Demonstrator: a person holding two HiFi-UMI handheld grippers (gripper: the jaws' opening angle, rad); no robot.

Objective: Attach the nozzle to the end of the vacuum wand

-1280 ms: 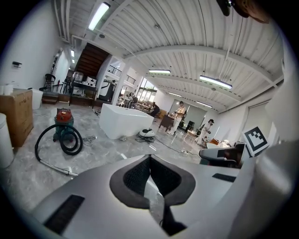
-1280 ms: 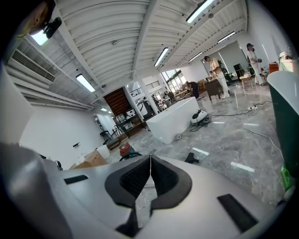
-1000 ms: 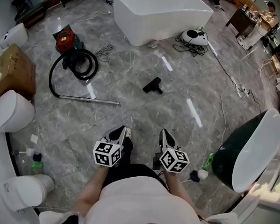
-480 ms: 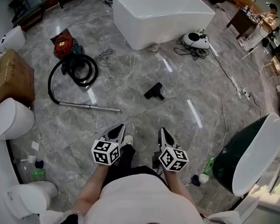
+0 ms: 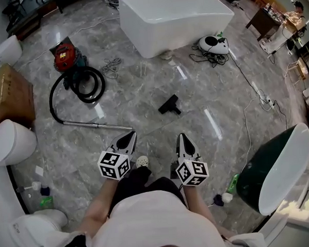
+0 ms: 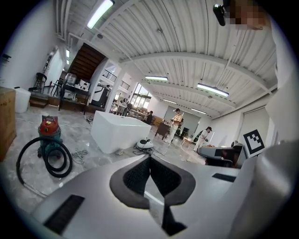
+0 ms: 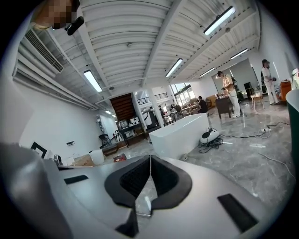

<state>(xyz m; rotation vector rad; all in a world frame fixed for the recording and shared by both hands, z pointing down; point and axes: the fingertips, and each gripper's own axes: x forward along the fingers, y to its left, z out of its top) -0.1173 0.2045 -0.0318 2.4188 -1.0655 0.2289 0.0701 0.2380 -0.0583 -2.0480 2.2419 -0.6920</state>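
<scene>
Our left gripper (image 5: 129, 135), right gripper (image 5: 181, 137) empty; fingers (image 6: 133, 179) shut, so we may skid nozzle (image 5: 169, 104) away from wand (image 5: 95, 124)

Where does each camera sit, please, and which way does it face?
Head view: on the person's head, facing steeply down at nozzle and vacuum wand; left gripper, right gripper, torso show.
Left gripper view: on that gripper, facing across the room; shut jaws show.
Right gripper view: likewise; shut jaws show.
Shared: all see the bathtub.
</scene>
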